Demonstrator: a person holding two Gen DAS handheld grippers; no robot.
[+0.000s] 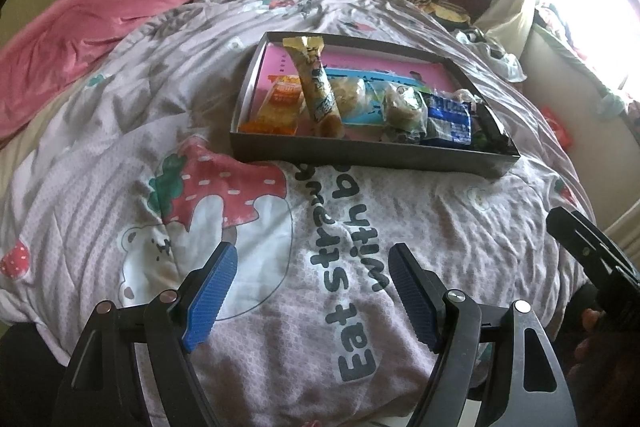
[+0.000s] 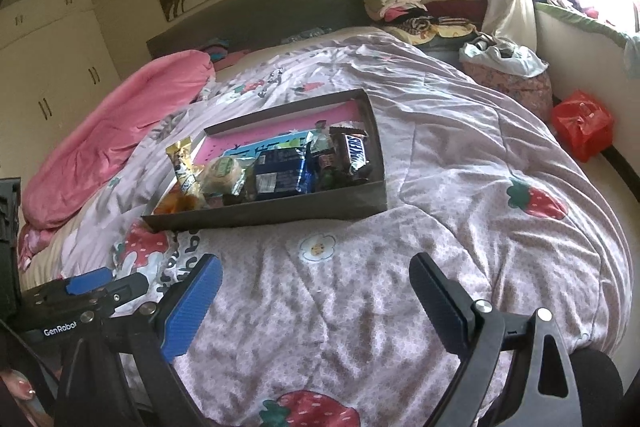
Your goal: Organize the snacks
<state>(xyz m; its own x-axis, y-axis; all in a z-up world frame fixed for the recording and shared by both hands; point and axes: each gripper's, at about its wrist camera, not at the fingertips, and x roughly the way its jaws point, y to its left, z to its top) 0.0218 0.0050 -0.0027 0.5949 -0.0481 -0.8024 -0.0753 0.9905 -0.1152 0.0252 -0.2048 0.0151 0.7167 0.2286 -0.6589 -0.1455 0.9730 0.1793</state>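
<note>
We see the snacks gathered in a shallow dark tray (image 1: 372, 153) lying on the strawberry-print quilt (image 1: 440, 227) of the bed. Along its near side lie an orange packet (image 1: 280, 107), a long golden wrapper (image 1: 316, 83) propped on the far rim, a round green-labelled cake (image 2: 224, 173), a blue packet (image 2: 280, 173) and a Snickers bar (image 2: 356, 151). Our left tool (image 1: 312, 291) and right tool (image 2: 316, 303) hang over the quilt, jaws wide apart, holding nothing.

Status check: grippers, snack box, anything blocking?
Left gripper and right gripper open, empty, hovering over the quilt. Snacks all sit in the grey box; gold wrapper sticks out. Nothing in the way.
</note>
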